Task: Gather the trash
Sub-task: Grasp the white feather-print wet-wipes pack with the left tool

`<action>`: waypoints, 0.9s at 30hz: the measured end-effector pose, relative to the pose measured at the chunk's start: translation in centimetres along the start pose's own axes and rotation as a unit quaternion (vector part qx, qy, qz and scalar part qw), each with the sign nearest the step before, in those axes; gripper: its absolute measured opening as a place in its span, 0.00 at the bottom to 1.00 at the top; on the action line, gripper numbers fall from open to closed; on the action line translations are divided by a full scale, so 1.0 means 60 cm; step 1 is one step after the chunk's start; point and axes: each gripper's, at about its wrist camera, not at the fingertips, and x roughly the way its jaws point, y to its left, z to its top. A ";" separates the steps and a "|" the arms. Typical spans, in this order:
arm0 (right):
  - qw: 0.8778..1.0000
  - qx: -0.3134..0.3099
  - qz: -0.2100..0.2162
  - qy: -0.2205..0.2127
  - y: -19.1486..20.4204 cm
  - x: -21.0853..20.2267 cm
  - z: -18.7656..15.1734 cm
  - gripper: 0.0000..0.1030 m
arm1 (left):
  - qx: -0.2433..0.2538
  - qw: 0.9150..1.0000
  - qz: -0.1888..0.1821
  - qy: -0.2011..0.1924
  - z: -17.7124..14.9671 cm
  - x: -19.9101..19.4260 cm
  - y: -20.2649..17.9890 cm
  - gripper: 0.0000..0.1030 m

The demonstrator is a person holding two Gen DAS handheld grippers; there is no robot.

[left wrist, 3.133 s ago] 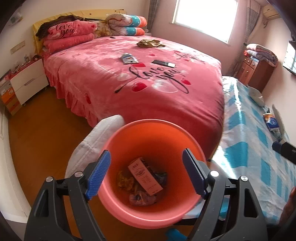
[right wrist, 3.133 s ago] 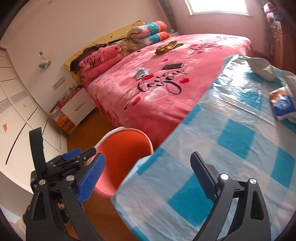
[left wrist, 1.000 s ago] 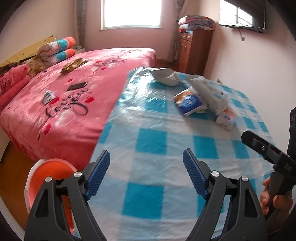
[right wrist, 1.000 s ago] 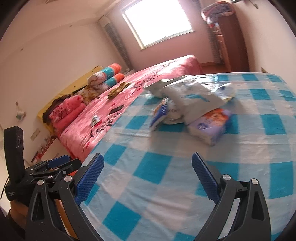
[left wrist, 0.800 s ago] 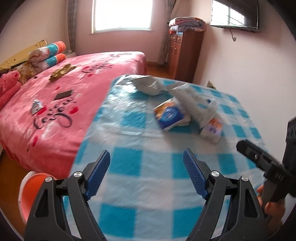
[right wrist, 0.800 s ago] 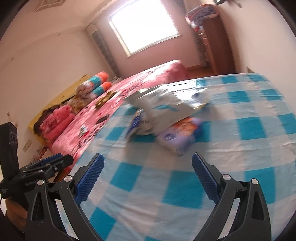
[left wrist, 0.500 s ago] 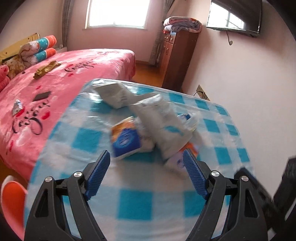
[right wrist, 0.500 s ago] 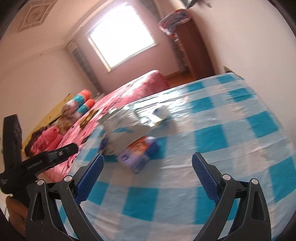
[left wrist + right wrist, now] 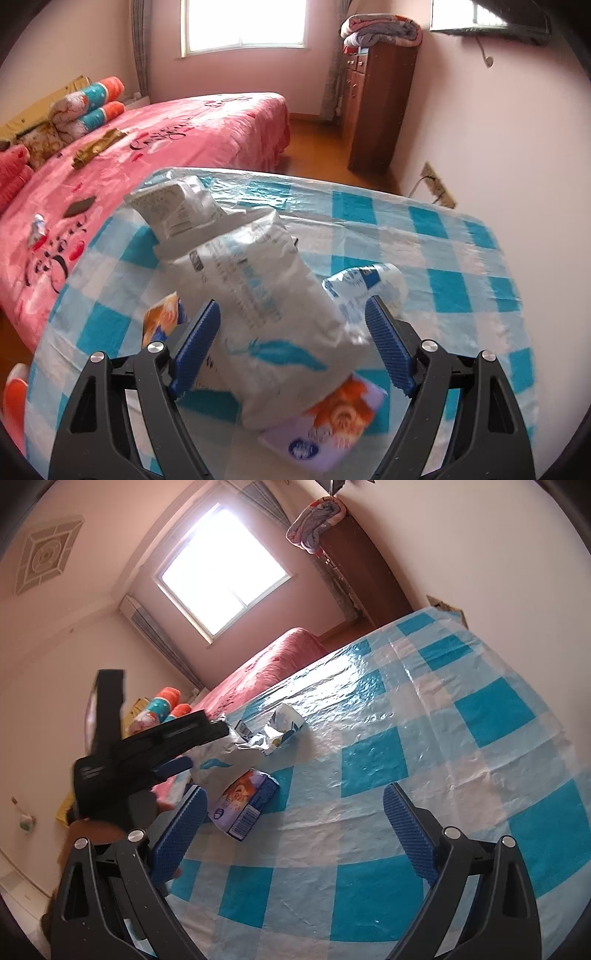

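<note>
Daylight pours through the window (image 9: 221, 574), blown out white in the right wrist view; glare streaks the glossy checked cloth (image 9: 369, 672). Fisheye bends both frames, corners black. Left wrist view smears the purple pack (image 9: 332, 428); shadows soft

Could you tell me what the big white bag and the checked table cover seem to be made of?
The big white bag looks like thin plastic film with a matte-to-satin finish: it crumples softly and carries printed text. The checked table cover seems to be glossy plastic sheeting, perhaps vinyl: window light glares off its fine wrinkles. Neither can be confirmed by look alone.
</note>
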 end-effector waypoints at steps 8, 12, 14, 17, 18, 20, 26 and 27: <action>1.000 0.010 0.025 0.010 -0.005 0.004 0.002 0.92 | 0.023 0.997 0.070 0.009 0.019 0.039 -0.016 0.79; 0.999 0.017 0.032 0.014 -0.010 0.004 0.003 0.92 | 0.027 0.996 0.080 0.012 0.025 0.052 -0.008 0.79; 0.999 0.023 0.035 0.020 -0.013 0.007 0.004 0.92 | 0.029 0.996 0.083 0.015 0.024 0.055 -0.005 0.76; 0.999 0.027 0.035 0.028 -0.015 0.011 0.003 0.92 | 0.031 0.996 0.079 0.013 0.021 0.050 0.000 0.70; 0.999 0.027 0.036 0.029 -0.014 0.012 0.003 0.92 | 0.030 0.997 0.075 0.011 0.019 0.047 0.002 0.68; 0.998 0.024 0.037 0.033 -0.012 0.014 0.002 0.92 | 0.036 0.997 0.073 0.008 0.015 0.042 0.000 0.64; 0.998 0.031 0.041 0.035 -0.016 0.012 0.001 0.92 | 0.079 0.995 0.060 0.000 -0.003 0.023 -0.016 0.52; 0.998 0.037 0.041 0.032 -0.020 0.010 0.002 0.92 | 0.084 0.995 0.056 -0.001 -0.007 0.020 -0.018 0.52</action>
